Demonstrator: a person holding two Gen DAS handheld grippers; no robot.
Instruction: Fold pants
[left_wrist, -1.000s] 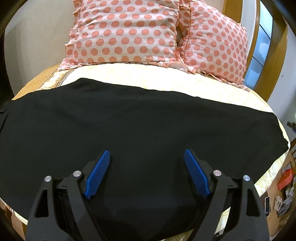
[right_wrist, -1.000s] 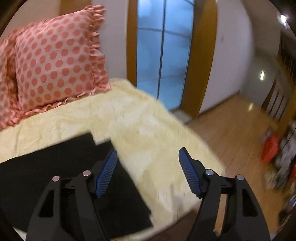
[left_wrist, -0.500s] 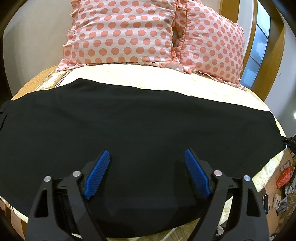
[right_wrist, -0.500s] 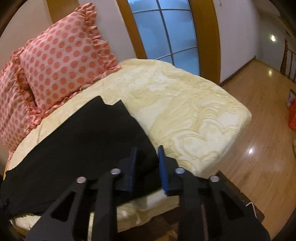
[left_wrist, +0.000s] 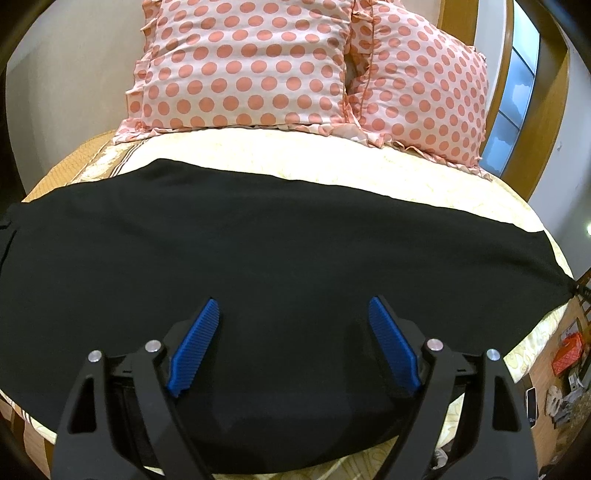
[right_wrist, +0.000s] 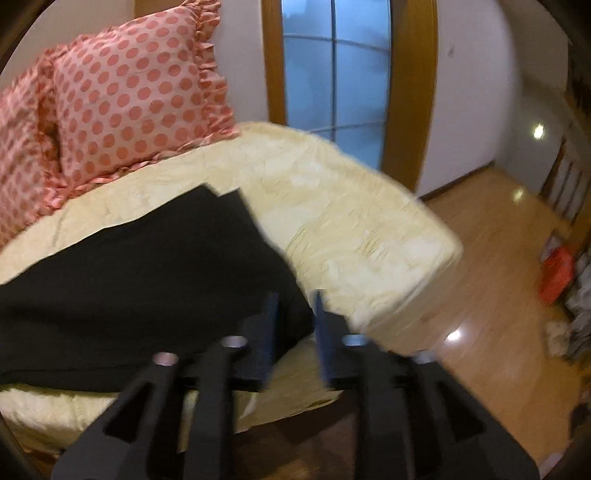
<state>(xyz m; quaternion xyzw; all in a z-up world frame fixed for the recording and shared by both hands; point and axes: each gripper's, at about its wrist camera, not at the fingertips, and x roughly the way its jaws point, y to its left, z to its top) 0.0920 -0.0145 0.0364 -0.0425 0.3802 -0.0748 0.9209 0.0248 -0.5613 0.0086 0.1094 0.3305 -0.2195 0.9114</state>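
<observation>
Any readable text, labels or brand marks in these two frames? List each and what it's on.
None readable.
Black pants: plain, no tag or print showing.
Dotted pillows: pattern only, no lettering.
Left tongs and right tongs: no markings visible.
Boxes on the floor: any print is too small and blurred to read.

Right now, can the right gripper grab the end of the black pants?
Probably yes. The right gripper sits right at the corner of the black pants on the bed, nearly closed around the cloth edge, with nothing in between.
</observation>
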